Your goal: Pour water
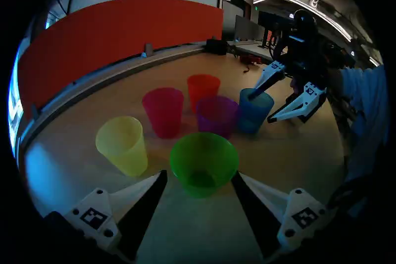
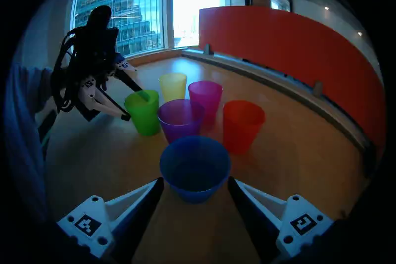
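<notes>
Several coloured plastic cups stand upright in a cluster on a wooden table (image 1: 297, 155). In the left gripper view my left gripper (image 1: 199, 175) is open, its fingers flanking the green cup (image 1: 203, 167). In the right gripper view my right gripper (image 2: 195, 181) is open, with the blue cup (image 2: 194, 167) between its fingers. The left gripper view has the right gripper (image 1: 260, 108) farther off, straddling the blue cup (image 1: 255, 109). The right gripper view has the left gripper (image 2: 134, 107) straddling the green cup (image 2: 142, 110). Whether either cup holds water, I cannot tell.
Around them stand a yellow cup (image 1: 123, 145), a pink cup (image 1: 163, 111), an orange cup (image 1: 203, 88) and a purple cup (image 1: 217, 114), close together. A red partition (image 1: 119, 31) runs behind the table's far edge. A person's blue sleeve (image 1: 369, 95) is at the side.
</notes>
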The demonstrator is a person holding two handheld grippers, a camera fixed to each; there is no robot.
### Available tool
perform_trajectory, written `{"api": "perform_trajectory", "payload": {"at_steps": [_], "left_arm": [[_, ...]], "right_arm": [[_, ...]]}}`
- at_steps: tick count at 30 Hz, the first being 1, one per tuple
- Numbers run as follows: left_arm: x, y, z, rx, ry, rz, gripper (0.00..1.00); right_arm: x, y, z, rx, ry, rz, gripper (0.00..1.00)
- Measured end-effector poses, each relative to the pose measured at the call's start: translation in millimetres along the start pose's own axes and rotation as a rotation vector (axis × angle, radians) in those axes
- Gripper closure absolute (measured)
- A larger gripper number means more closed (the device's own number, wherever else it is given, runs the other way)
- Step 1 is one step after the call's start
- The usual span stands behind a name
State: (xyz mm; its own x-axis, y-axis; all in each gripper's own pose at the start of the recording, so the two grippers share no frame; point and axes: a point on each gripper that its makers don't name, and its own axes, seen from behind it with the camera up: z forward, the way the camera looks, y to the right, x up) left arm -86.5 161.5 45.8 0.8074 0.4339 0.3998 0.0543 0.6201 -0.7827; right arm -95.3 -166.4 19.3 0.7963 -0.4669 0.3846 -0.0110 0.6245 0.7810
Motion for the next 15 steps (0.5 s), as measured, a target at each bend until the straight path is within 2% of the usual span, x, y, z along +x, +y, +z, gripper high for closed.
{"api": "perform_trajectory", "payload": {"at_steps": [5, 15], "left_arm": [[2.2, 3.2, 4.1, -0.011, -0.001, 0.005, 0.04], [9.4, 0.8, 11.7, -0.016, 0.006, -0.005, 0.04]], "right_arm": [[3.5, -0.9, 6.5, 0.009, 0.005, 0.003, 0.00], [6.1, -0.2, 12.1, 0.020, 0.009, 0.007, 0.00]]}}
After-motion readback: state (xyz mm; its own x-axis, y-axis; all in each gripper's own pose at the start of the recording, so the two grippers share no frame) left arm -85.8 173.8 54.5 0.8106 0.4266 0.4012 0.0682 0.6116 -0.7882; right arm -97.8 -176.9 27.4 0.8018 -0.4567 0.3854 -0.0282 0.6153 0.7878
